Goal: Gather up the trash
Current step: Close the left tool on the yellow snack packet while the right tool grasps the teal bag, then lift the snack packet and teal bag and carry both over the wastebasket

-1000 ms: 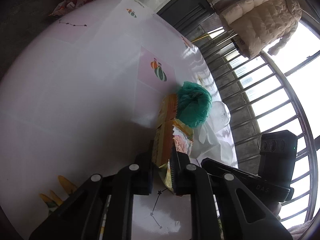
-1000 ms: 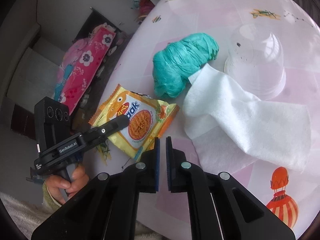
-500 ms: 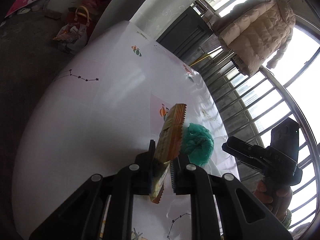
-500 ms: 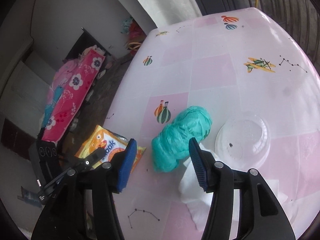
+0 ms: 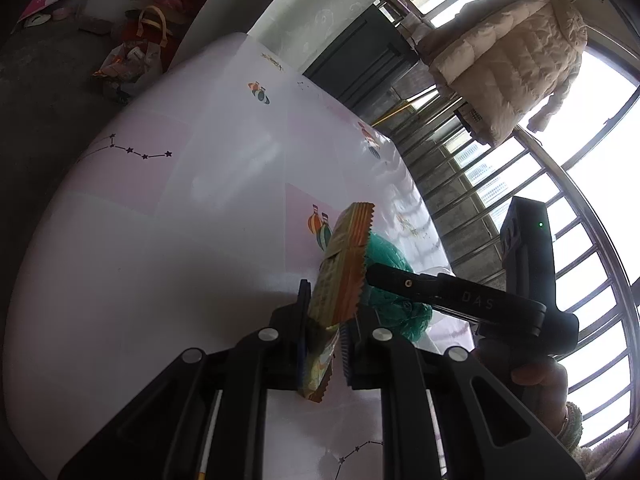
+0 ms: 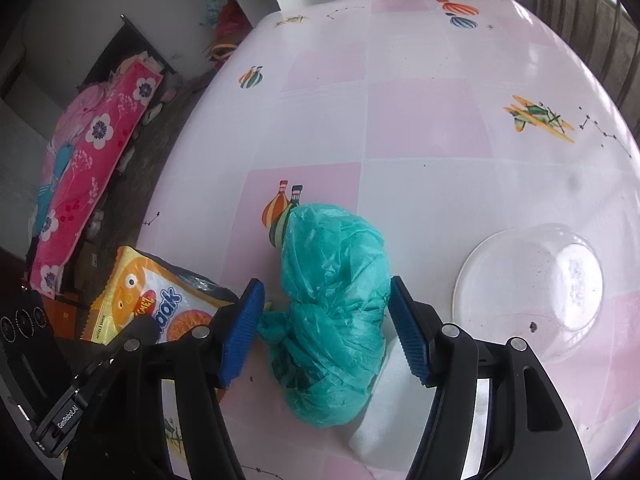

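Table (image 6: 420, 128) bare from 10 to 2 o'clock; near-left edge just beyond the snack packet (image 5: 340, 276). Left gripper (image 5: 324, 344) pinches the packet, lifted edge-on. Right gripper (image 6: 326, 322) gapes wide, straddling the teal plastic bag (image 6: 336, 304); clear lid (image 6: 532, 292) at 3 o'clock.

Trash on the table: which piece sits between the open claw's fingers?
The crumpled teal plastic bag, lying between the right claw's spread fingers. The yellow snack packet is clamped in the left claw; the clear plastic bowl sits upside down, apart.
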`<act>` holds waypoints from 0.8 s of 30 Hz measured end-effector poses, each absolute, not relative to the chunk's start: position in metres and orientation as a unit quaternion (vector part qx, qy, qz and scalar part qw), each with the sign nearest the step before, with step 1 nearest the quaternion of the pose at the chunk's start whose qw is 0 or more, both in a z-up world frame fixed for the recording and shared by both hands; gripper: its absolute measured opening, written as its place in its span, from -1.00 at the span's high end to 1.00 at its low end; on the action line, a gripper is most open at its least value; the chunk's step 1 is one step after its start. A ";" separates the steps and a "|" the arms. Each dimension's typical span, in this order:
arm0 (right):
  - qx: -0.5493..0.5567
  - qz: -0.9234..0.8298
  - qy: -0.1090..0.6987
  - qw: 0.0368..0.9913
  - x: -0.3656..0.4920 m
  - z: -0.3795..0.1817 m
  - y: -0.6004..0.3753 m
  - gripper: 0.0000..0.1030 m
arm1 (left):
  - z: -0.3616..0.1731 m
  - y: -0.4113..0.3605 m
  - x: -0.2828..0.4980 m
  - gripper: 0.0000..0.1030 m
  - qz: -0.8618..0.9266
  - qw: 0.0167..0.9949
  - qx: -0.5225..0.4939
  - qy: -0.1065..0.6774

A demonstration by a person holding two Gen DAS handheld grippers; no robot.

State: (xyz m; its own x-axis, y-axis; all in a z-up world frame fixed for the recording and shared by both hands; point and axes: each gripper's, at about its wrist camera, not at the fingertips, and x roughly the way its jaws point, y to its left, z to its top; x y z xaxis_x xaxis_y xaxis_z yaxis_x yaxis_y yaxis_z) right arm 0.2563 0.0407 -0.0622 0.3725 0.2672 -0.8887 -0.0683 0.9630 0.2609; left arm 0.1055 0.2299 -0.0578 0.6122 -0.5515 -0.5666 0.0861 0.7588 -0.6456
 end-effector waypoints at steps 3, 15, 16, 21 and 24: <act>0.098 0.108 0.548 0.824 0.258 -0.060 0.040 0.15 | -0.054 0.232 0.105 0.76 -0.185 0.850 -0.291 0.397; 0.176 0.178 0.418 0.873 0.223 0.015 0.007 0.22 | 0.010 0.217 0.087 0.77 -0.221 0.878 -0.259 0.337; 0.184 0.179 0.406 0.877 0.219 0.023 0.001 0.23 | 0.017 0.213 0.085 0.77 -0.229 0.879 -0.253 0.332; 0.230 0.166 0.347 0.894 0.184 0.052 -0.050 0.23 | 0.052 0.182 0.082 0.79 -0.282 0.877 -0.233 0.313; 0.259 0.129 0.312 0.905 0.159 0.061 -0.090 0.23 | 0.072 0.148 0.086 0.80 -0.324 0.869 -0.210 0.310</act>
